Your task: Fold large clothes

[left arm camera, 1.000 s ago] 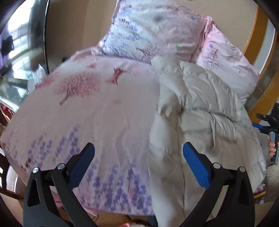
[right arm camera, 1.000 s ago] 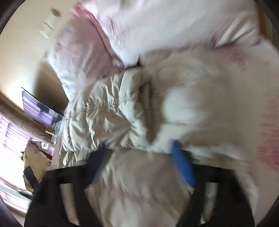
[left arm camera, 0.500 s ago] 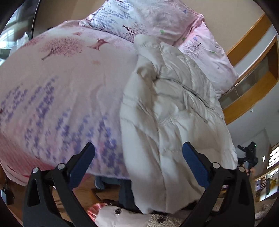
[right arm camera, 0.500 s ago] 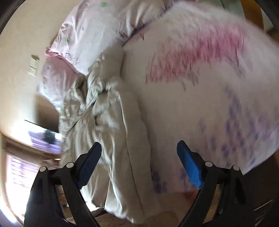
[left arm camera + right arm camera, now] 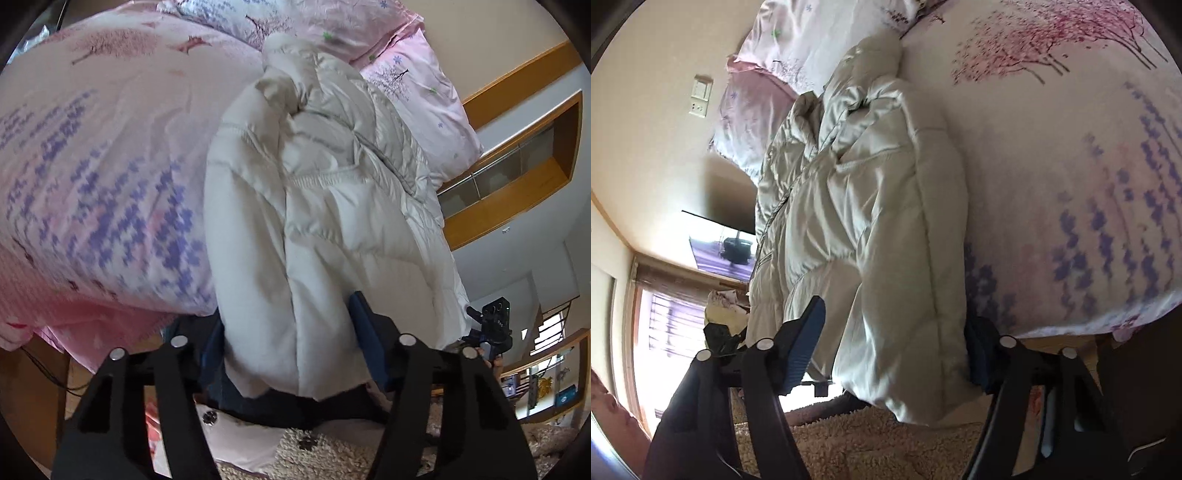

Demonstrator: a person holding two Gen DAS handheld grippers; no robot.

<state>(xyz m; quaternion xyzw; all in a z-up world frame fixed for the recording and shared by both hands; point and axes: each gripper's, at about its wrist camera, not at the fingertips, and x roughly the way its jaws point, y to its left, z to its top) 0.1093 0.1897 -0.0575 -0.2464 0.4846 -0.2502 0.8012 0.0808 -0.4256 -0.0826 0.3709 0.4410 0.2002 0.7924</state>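
Note:
A white quilted down jacket (image 5: 314,192) lies crumpled along the bed, its lower end hanging over the bed's edge. It also shows in the right wrist view (image 5: 871,206). My left gripper (image 5: 288,347) has its blue pads on either side of the hanging hem and the jaws have narrowed onto the puffy fabric. My right gripper (image 5: 897,347) straddles another part of the hanging hem with wider jaws, the fabric between the pads; its right pad is partly hidden behind the jacket.
The bed cover (image 5: 92,147) is pink with purple and tree prints. Pillows (image 5: 413,77) lie at the head. A shaggy beige rug (image 5: 871,443) lies on the floor below. A wooden shelf (image 5: 517,177) is on the wall; a window (image 5: 665,332) is at the left.
Both grippers dropped to the bed's edge and moved onto the jacket's hanging hem. The left jaws narrowed around the fabric; the right gripper now has fabric between its pads.

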